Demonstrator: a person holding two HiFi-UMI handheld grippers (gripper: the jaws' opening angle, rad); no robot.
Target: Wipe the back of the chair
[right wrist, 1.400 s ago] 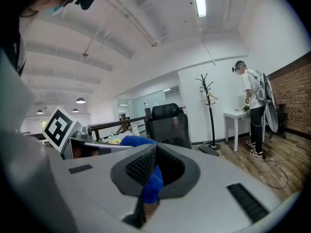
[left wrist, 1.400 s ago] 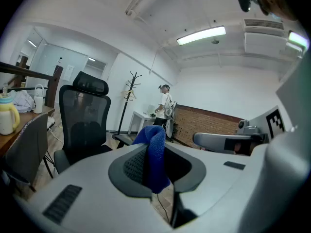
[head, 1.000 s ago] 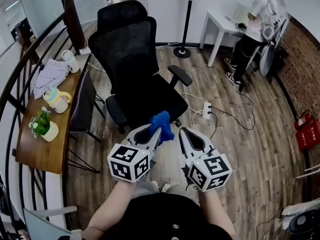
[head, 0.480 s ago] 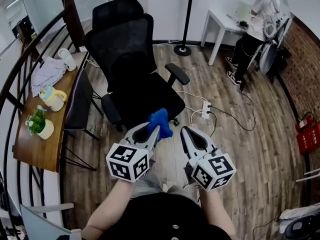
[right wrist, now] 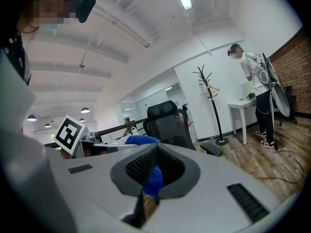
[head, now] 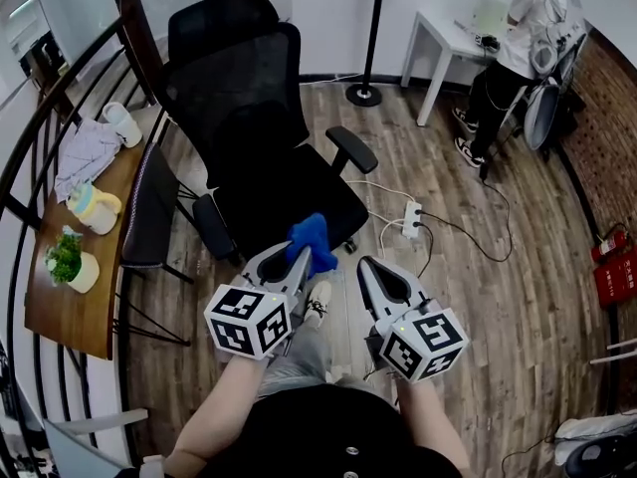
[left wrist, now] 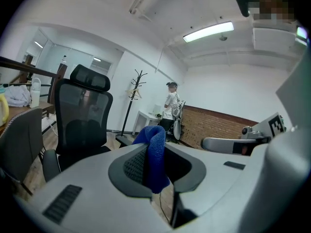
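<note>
Chair (head: 261, 147) at 12 o'clock, desk (head: 66, 317) at 9 (cluttered); left gripper (head: 299, 259) pinches blue cloth (head: 312, 239), right gripper (head: 365, 267) closed, empty.

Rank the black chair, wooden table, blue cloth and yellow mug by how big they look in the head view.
1. black chair
2. wooden table
3. blue cloth and yellow mug look about alike. The cloth is nearer the camera, so I would not rank them.

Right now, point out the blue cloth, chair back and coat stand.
blue cloth (head: 312, 239), head view, bunched top end.
chair back (head: 234, 88), head view, mesh middle.
coat stand (head: 364, 95), head view, round base.
</note>
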